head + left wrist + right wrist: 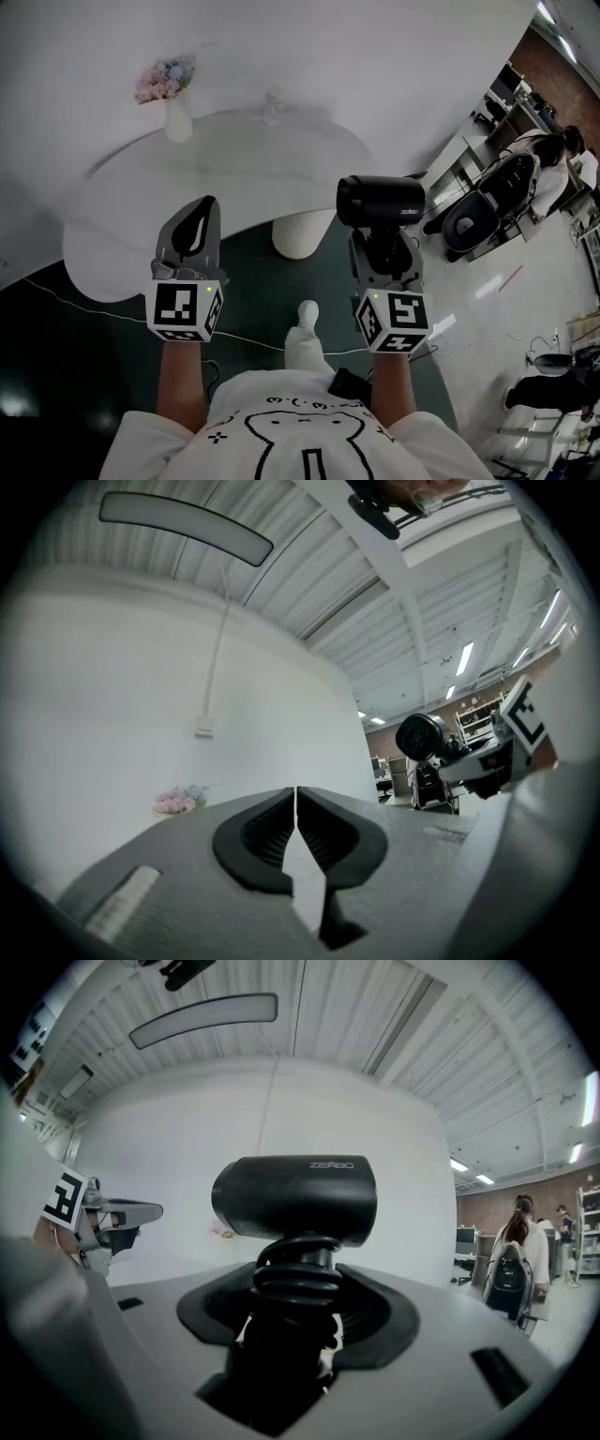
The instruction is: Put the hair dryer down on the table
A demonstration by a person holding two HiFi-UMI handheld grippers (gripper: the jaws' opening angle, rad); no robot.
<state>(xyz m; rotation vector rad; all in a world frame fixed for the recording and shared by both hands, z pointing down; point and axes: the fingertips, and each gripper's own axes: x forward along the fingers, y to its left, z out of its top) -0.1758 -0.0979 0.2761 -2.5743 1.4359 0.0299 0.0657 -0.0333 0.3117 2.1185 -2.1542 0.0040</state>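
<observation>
Grip on the hair dryer [381, 201] looks firm: the right gripper [380, 251] squeezes its handle, and the left gripper [199, 223] is closed, empty. Best to move it over the table [141, 216], then lower slowly.

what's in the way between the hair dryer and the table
Nothing visible. The hair dryer, held by the right gripper, has only open air between it and the table, whose near part is bare. The vase of flowers and a small glass item stand at the far edge.
</observation>
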